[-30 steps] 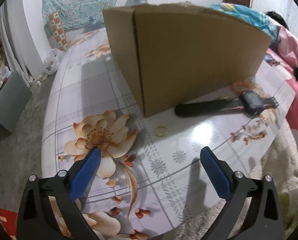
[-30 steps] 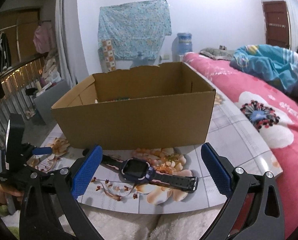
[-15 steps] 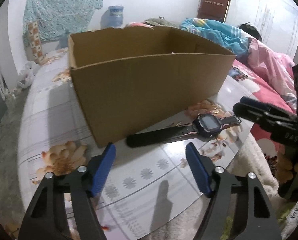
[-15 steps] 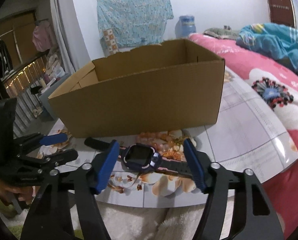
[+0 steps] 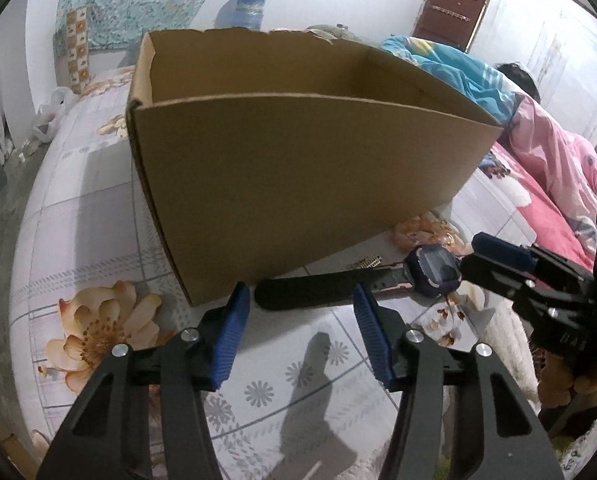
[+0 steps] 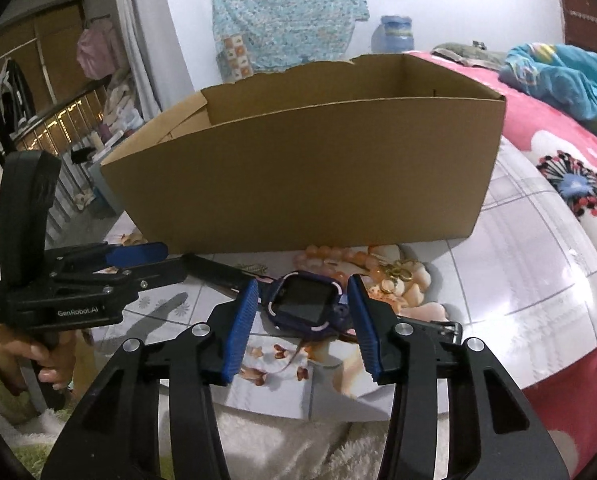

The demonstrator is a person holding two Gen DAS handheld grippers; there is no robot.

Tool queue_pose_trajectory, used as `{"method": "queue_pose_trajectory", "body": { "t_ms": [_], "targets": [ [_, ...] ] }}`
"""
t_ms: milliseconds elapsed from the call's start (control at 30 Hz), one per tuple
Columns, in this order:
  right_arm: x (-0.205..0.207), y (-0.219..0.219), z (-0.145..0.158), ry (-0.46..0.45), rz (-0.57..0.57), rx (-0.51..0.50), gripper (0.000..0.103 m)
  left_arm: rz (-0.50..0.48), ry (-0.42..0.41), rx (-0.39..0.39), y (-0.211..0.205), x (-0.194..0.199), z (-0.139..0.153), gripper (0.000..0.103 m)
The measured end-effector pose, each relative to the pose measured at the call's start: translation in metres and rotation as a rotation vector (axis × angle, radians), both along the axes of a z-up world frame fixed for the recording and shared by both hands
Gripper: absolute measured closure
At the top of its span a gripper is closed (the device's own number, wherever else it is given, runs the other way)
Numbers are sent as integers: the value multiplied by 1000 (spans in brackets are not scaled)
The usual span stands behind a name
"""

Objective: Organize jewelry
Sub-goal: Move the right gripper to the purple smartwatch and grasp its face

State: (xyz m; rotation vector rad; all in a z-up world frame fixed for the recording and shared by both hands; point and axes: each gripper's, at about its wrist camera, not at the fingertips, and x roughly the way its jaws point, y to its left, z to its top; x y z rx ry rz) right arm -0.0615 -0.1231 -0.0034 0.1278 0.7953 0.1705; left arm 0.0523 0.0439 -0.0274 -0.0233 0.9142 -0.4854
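Observation:
A dark smartwatch (image 6: pixel 304 304) with a long black strap lies on the floral table in front of an open cardboard box (image 6: pixel 306 184). My right gripper (image 6: pixel 300 320) has its jaws on either side of the watch face, partly closed with a small gap on each side. My left gripper (image 5: pixel 300 328) is partly open, its jaws around the free end of the black strap (image 5: pixel 318 292). The watch face (image 5: pixel 434 270) and the right gripper's fingers (image 5: pixel 498 252) show in the left wrist view. Gold rings (image 6: pixel 396 272) lie beside the watch.
The box (image 5: pixel 298 176) stands just behind the watch. A small gold piece (image 5: pixel 366 262) lies at its base. The table edge is close in front, with a white fluffy rug (image 6: pixel 290 440) below. A pink bed (image 6: pixel 570 184) lies to the right.
Both grippers have moved in toward the watch and narrowed their jaws. The left one turned from the ring on the table to the strap end.

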Motion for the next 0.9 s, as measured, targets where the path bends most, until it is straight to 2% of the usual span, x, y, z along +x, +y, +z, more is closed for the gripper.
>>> {"method": "queue_pose_trajectory", "body": {
  "t_ms": [333, 533, 900],
  "targets": [
    [10, 6, -15, 47, -11, -49, 59, 12, 21, -43, -1, 8, -8, 47],
    [9, 0, -15, 53, -13, -11, 58, 25, 34, -95, 6, 8, -8, 45],
    [8, 0, -16, 43, -3, -20, 58, 17, 84, -287, 11, 5, -7, 45]
  ]
}}
